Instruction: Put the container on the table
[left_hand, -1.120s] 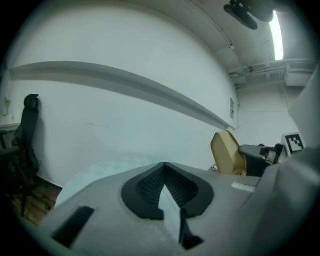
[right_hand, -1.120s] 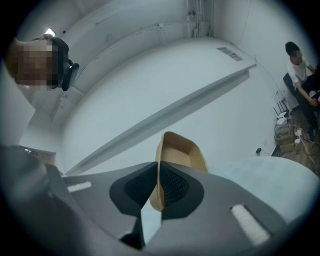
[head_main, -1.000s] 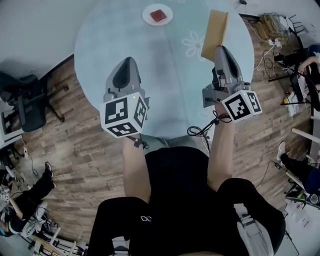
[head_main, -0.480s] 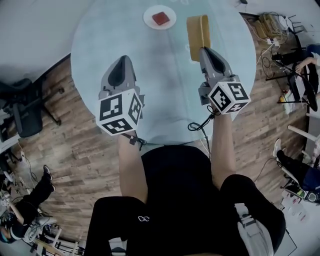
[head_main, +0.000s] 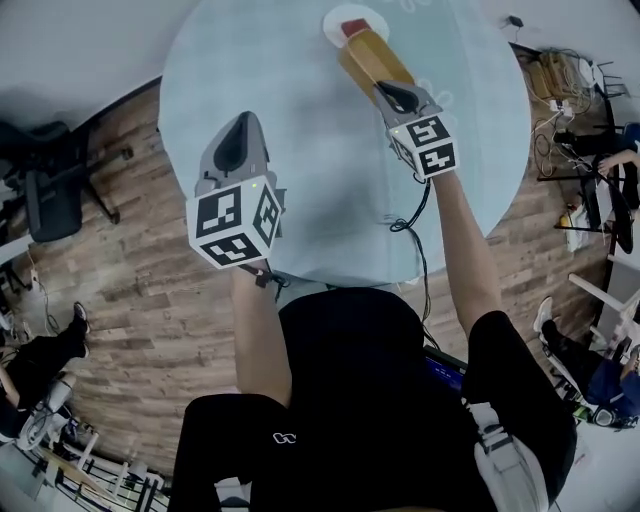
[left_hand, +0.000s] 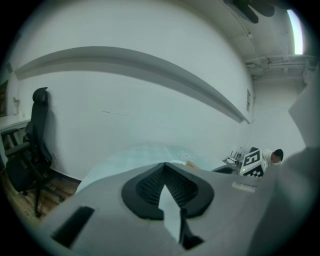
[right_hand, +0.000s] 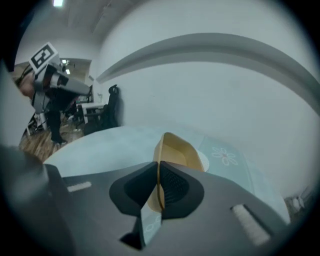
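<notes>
A tan open container (head_main: 372, 57) hangs over the far side of the round pale-blue table (head_main: 280, 80). My right gripper (head_main: 386, 89) is shut on its near wall. In the right gripper view the container (right_hand: 176, 149) tilts away from the jaws, which pinch its rim edge-on. Just beyond it, partly hidden, a white plate (head_main: 333, 20) carries a red piece (head_main: 354, 27). My left gripper (head_main: 243, 120) hovers over the table's near left part, jaws together and holding nothing. In its own view the left gripper (left_hand: 164, 165) points at the far wall.
A black office chair (head_main: 50, 195) stands on the wood floor at the left. Cables and a power strip (head_main: 555, 75) lie right of the table, with seated people further right. A black cable (head_main: 415, 215) trails from the right gripper across the table edge.
My right gripper has carried the container forward and to the left, up to the white plate, and the container now points away. The left gripper has barely moved.
</notes>
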